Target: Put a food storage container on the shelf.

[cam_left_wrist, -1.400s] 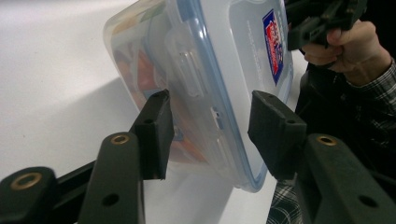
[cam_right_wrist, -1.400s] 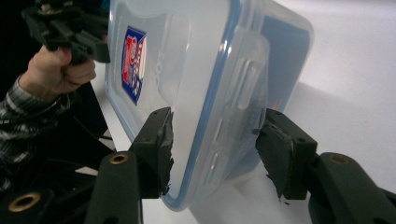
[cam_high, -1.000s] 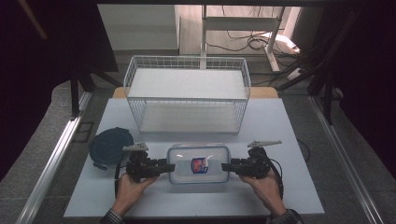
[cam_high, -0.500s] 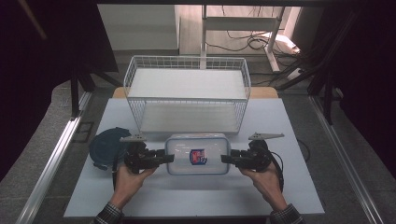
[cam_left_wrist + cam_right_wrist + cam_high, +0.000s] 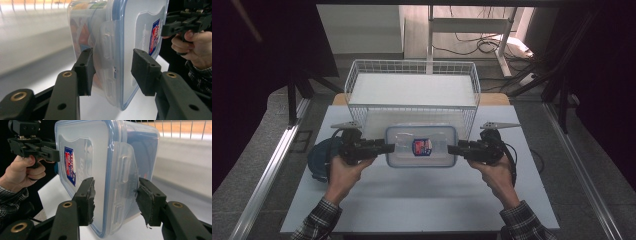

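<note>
The clear plastic container [image 5: 421, 146] with a blue-rimmed lid is held between the two grippers, above the white worktop [image 5: 422, 200] and just in front of the white wire basket [image 5: 412, 90]. The left gripper [image 5: 387, 148] pinches its left end, and the right gripper [image 5: 454, 149] pinches its right end. A dark blue round thing [image 5: 318, 159] lies on the worktop beside the left hand [image 5: 341, 172].

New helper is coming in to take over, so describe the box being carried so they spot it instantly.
Find the white wire basket at the back of the white table. Just in front of it, a clear plastic container hangs between the left hand-held gripper and the right hand-held gripper. Its blue-rimmed lid and red-and-blue sticker set it apart.
</note>
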Available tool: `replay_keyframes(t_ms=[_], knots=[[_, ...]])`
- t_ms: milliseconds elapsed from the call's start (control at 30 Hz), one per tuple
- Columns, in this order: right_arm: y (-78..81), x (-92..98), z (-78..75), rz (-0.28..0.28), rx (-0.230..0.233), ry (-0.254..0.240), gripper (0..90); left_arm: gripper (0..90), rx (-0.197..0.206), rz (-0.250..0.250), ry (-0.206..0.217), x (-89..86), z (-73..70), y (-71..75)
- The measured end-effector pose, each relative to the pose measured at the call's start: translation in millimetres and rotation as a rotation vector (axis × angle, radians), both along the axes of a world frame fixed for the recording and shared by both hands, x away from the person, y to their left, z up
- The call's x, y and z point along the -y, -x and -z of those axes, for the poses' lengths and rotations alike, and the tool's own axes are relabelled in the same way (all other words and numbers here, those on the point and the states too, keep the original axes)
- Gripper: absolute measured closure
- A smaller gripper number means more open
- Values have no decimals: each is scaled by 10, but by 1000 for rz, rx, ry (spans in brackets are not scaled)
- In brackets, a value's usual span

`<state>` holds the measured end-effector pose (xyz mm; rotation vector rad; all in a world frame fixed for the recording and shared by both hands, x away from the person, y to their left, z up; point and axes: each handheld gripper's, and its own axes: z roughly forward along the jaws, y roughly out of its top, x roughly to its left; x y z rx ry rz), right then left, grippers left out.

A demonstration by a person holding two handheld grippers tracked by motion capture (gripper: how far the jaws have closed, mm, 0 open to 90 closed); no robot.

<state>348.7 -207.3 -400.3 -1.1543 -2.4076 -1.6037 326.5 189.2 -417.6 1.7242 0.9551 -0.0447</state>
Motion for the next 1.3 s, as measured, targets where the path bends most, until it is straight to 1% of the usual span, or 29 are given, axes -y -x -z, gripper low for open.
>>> replay_keyframes(t_ms=[33,200,333,467,500,700,867,1033,1167,1300], knots=[[-28,-16,-50,-2,11,-3,503,535,8,-4,3,-21,-64,-25],[-141,-83,-258,-6,44,-16,503,536,32,-16,14,-87,-273,-122],[-230,-131,-424,-3,61,-16,504,537,46,-21,27,-137,-406,-225],[-323,-180,-563,2,75,-15,504,536,62,-36,46,-185,-543,-336],[-365,-197,-617,2,78,-17,504,536,63,-37,47,-193,-567,-356],[-531,-250,-795,2,96,-23,504,536,77,-49,56,-243,-745,-519],[-679,-277,-905,7,102,-32,503,535,82,-54,52,-268,-882,-678],[-845,-291,-966,17,102,-48,503,534,84,-59,44,-280,-983,-844],[-962,-305,-981,22,96,-55,503,533,77,-64,42,-288,-1008,-963],[-1057,-313,-973,33,85,-59,500,532,66,-70,47,-285,-982,-1045]])
